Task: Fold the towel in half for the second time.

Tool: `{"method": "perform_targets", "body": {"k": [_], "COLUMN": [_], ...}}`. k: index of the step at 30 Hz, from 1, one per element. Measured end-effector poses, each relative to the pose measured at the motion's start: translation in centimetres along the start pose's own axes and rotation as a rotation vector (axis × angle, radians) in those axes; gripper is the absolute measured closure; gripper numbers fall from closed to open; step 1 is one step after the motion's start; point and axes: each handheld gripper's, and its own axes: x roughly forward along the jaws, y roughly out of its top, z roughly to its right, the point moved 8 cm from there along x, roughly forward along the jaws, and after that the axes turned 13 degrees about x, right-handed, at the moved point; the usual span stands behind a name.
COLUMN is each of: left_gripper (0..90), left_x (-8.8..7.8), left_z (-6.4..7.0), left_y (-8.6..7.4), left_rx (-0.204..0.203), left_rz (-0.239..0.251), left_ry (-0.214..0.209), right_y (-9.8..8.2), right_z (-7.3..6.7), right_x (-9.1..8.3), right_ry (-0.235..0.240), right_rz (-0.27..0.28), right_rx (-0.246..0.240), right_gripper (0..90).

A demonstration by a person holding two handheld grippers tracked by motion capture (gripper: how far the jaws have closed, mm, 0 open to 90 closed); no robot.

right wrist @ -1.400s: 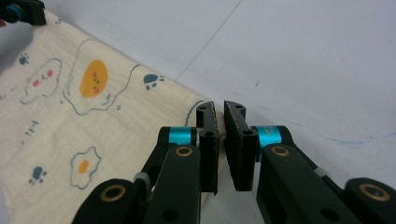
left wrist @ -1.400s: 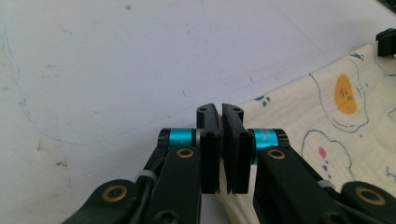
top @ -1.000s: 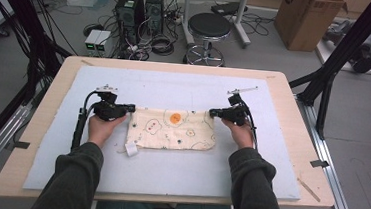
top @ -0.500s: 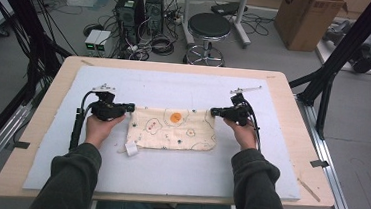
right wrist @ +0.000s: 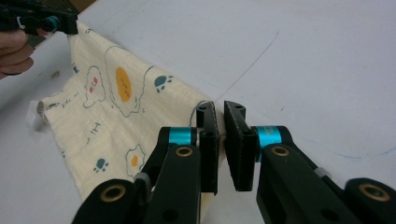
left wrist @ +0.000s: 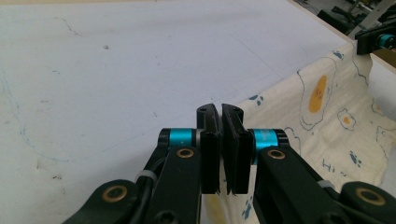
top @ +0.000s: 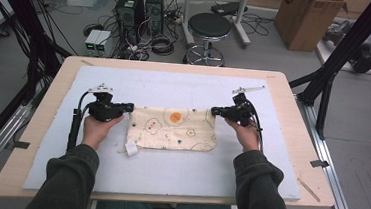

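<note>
A cream cloth point(top: 171, 128) printed with fried eggs and paw marks lies spread on the white mat point(top: 167, 178). My left gripper point(top: 132, 108) is shut on the cloth's far left corner. In the left gripper view the jaws point(left wrist: 219, 109) stand pressed together with the cloth point(left wrist: 327, 107) running off to the right. My right gripper point(top: 213, 110) is shut on the far right corner. In the right gripper view its jaws point(right wrist: 220, 109) pinch the cloth's edge point(right wrist: 116, 93), and the left gripper point(right wrist: 60, 23) holds the other corner slightly raised.
A small white tag point(top: 131, 149) sticks out at the cloth's near left corner. The mat covers most of the wooden table point(top: 41, 193). Beyond the far edge stand a black stool point(top: 209, 26), computer towers and cables on the floor.
</note>
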Motion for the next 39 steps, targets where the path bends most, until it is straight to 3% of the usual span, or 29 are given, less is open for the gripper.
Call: {"method": "perform_targets", "body": {"k": [12,24,39], "left_gripper": [85.5,85.4,85.1], "left_x": [-0.8,-1.4,-2.1], "left_z": [0.8,1.1,2.6], "left_y": [0.2,-0.8,-0.6], "left_rx": [0.046,0.042,0.104], "left_rz": [0.005,0.020,0.007], "left_ry": [-0.011,-0.022,-0.043], "right_y": [-0.4,-0.6,-2.3], "right_z": [-0.5,-1.2,-1.5], "right_x": [-0.5,-0.6,-1.2], "right_ry": [0.003,0.010,0.029], "right_rz": [-0.012,-0.023,-0.017], "right_rx": [-0.018,-0.037,-0.039], "right_gripper": [84.2,84.2,84.2]}}
